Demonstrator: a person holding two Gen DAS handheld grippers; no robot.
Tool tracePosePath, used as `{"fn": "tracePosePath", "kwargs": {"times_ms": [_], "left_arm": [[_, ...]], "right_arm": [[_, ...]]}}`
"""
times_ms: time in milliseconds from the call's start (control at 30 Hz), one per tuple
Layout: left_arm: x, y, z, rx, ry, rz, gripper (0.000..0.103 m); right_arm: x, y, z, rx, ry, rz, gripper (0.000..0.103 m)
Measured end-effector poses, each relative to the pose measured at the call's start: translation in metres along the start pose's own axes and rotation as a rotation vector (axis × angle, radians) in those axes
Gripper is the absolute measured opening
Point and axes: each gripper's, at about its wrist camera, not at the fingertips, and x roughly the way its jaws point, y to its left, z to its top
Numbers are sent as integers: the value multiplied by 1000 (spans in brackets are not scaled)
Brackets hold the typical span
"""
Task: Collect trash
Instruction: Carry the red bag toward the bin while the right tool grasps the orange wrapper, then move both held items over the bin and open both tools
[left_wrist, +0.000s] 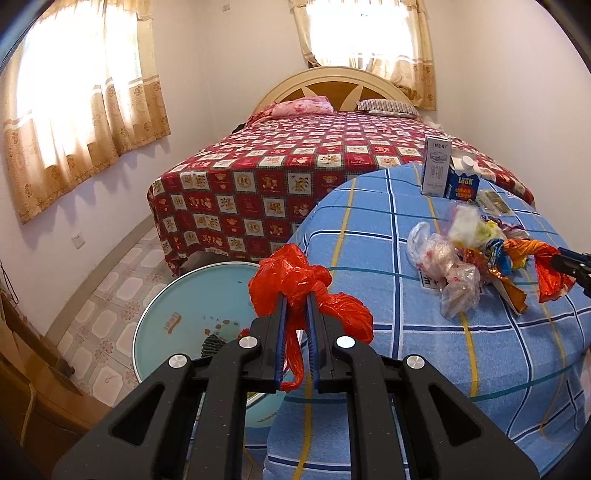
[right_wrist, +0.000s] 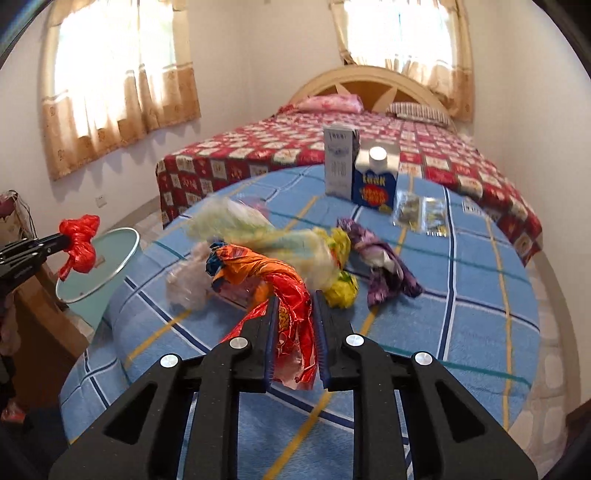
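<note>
My left gripper (left_wrist: 296, 295) is shut on a crumpled red plastic bag (left_wrist: 295, 284), held in the air by the table's left edge, above the light-blue bin (left_wrist: 177, 314). It also shows in the right wrist view (right_wrist: 79, 242). My right gripper (right_wrist: 295, 299) is shut on a red-orange foil wrapper (right_wrist: 291, 302), which is tangled with a pile of clear and coloured plastic bags (right_wrist: 258, 240) on the blue checked tablecloth (right_wrist: 461, 295). The pile also shows in the left wrist view (left_wrist: 461, 258).
Two cartons, a tall white one (right_wrist: 340, 162) and a blue one (right_wrist: 375, 182), stand at the table's far side beside a clear packet (right_wrist: 421, 214). A purple wrapper (right_wrist: 384, 266) lies near the pile. A bed with a red quilt (left_wrist: 295, 166) is behind the table.
</note>
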Motion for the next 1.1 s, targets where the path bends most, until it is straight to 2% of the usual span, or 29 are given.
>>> {"fn": "tracePosePath", "kwargs": {"times_ms": [267, 433, 833, 1100], "left_arm": [[-1, 11, 2, -19, -5, 24, 10], [0, 19, 3, -34, -4, 46, 10], [12, 51, -9, -77, 45, 123, 10], [17, 73, -14, -104, 58, 150, 10]], "right_arm": [[-14, 0, 11, 11, -57, 10, 18], [-6, 10, 26, -13, -73, 38, 18], [35, 65, 54, -97, -61, 143, 18], [59, 104, 72, -157, -48, 199, 18]]}}
